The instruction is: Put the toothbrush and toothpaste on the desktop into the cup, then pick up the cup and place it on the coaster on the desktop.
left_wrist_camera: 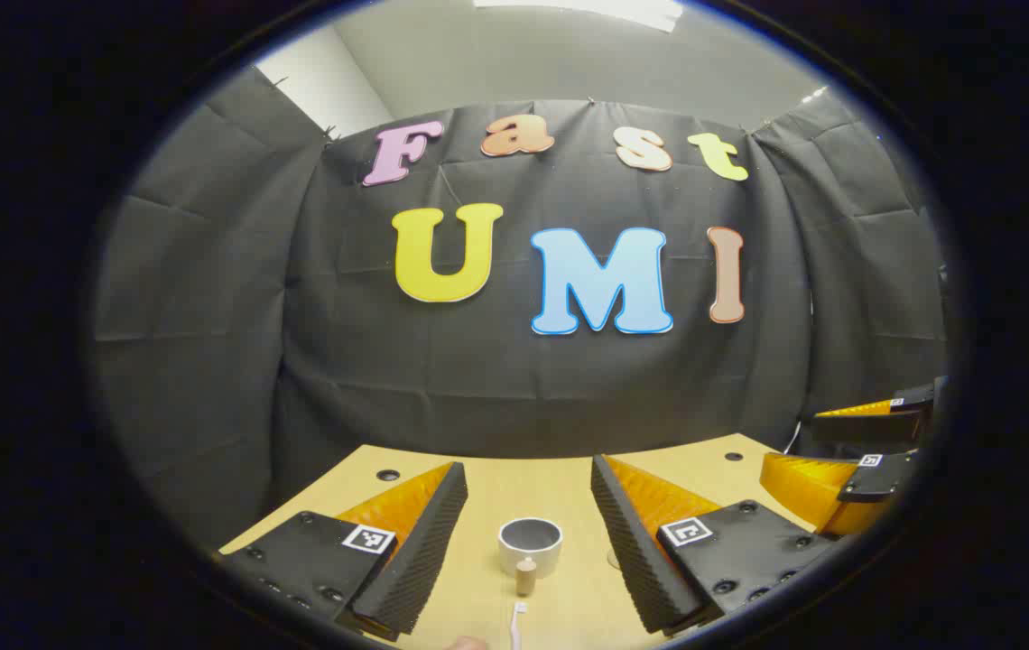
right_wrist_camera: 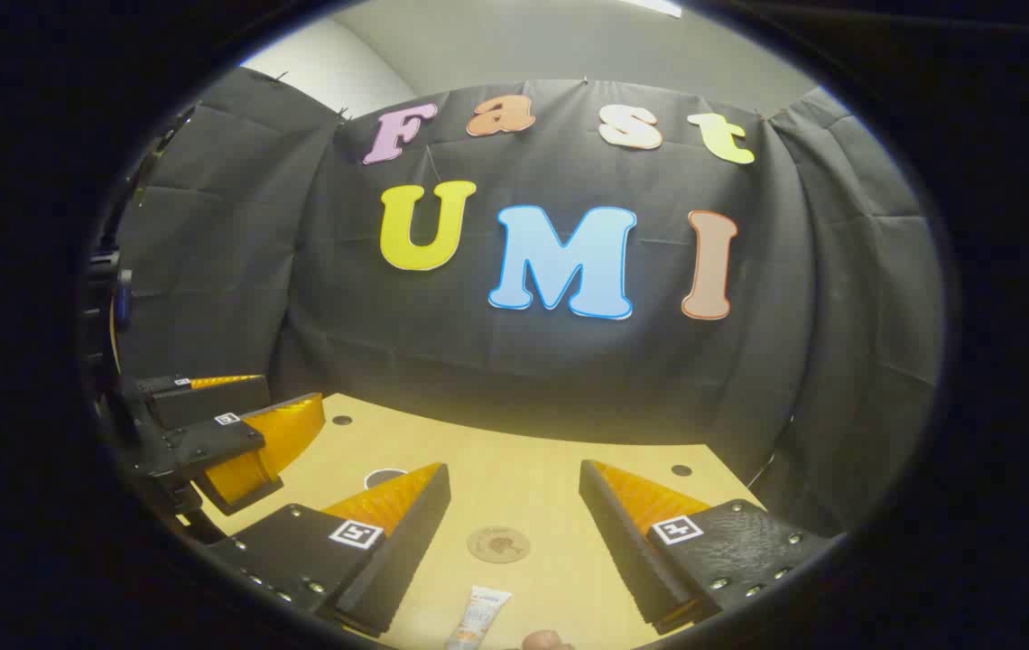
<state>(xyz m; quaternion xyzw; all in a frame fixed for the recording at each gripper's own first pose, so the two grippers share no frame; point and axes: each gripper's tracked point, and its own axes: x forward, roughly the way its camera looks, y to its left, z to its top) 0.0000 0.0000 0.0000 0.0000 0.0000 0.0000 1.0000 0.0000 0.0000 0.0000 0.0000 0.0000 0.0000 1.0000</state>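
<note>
We hold left hand-held gripper (left_wrist_camera: 528,528) wide, empty, above surface (left_wrist_camera: 514,483); white cup (left_wrist_camera: 530,545) dead ahead between its fingers; toothbrush (left_wrist_camera: 517,623) nearer us, long axis pointing toward cup; right hand-held gripper (right_wrist_camera: 514,528) wide, empty; toothpaste tube (right_wrist_camera: 478,618) just below, lengthwise toward round coaster (right_wrist_camera: 498,544); tube label unreadable.

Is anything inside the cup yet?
Nothing sticks up above the cup's rim, and its dark inner wall looks bare; the bottom is hidden. The toothbrush lies on the desktop nearer the camera, and the toothpaste lies near the coaster.
</note>
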